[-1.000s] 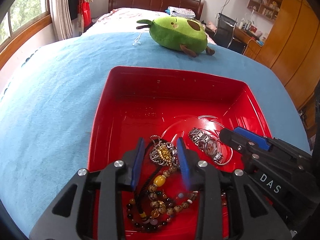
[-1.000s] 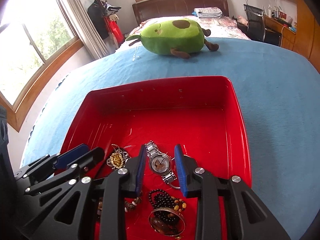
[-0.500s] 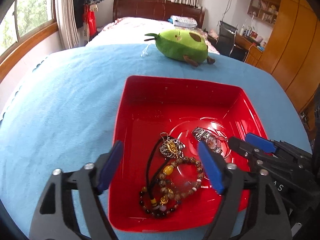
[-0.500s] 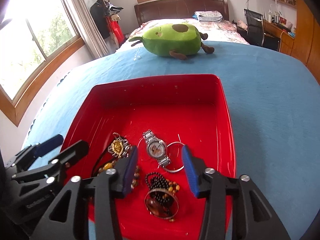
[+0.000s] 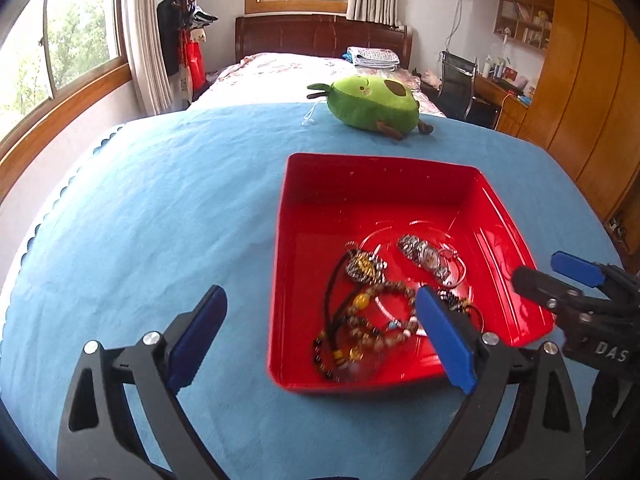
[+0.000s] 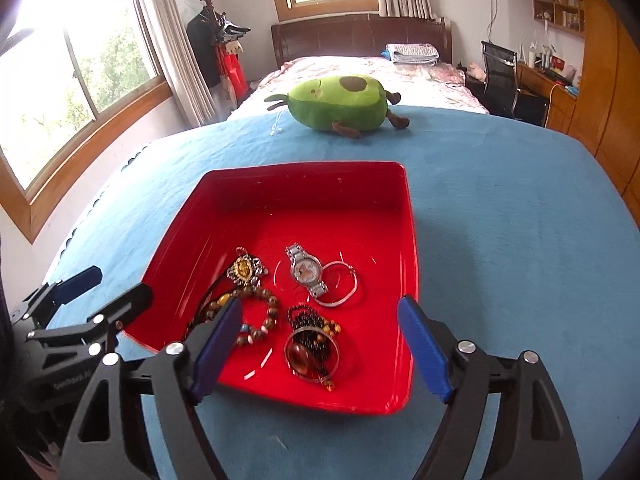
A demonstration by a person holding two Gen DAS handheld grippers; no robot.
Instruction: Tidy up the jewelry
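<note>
Wide bare blue tabletop [image 5: 152, 216] left of the red tray [image 5: 280, 264] and likewise right of it [image 6: 520, 240]; open passage on both sides. Far half of the tray floor bare, walled by its raised rim. Near half crowded: pendant [image 6: 244, 270], bead bracelet [image 6: 260, 312], watch [image 6: 306, 274], wire hoop [image 6: 344, 284], black bead string with a round amber piece [image 6: 310, 350], lying close together, several touching. Beyond the tray, free strip of tabletop, then a green avocado plush [image 6: 340, 102] blocking the far middle. Left tongs [image 5: 320, 344] and right tongs [image 6: 320, 344] spread wide, nothing between, flanking the tray's near corners and narrowing the near approach.
</note>
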